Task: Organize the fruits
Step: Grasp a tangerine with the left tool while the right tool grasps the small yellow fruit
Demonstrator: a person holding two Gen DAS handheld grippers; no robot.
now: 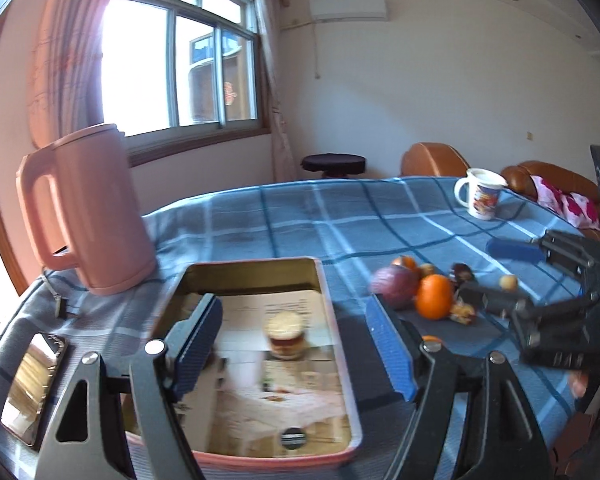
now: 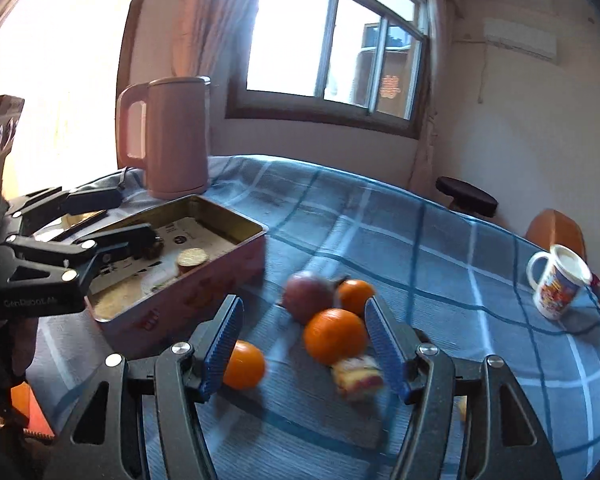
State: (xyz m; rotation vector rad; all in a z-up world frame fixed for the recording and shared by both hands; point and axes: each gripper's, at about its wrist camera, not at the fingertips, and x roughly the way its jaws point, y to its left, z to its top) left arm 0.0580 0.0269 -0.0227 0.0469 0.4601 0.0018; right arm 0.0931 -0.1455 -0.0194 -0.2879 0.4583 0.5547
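Note:
A pink tin box (image 1: 332,300) with a shiny gold inside stands open on the blue checked cloth; it also shows in the right wrist view (image 2: 204,292). A small round biscuit-like item (image 1: 286,334) lies in it. My left gripper (image 1: 296,340) is open and empty over the box. To its right lie a purple fruit (image 1: 394,282), an orange (image 1: 434,296) and small pieces. My right gripper (image 2: 304,344) is open above an orange (image 2: 336,336), with a purple fruit (image 2: 306,294), a second orange (image 2: 356,294), a third orange (image 2: 244,364) and a wrapped sweet (image 2: 358,378) around it.
A pink kettle (image 1: 88,208) stands behind the box. A phone (image 1: 34,384) lies left of the box. A white printed mug (image 1: 482,194) stands at the far right of the table. Brown chairs (image 1: 432,160) and a black stool (image 1: 334,164) stand beyond the table.

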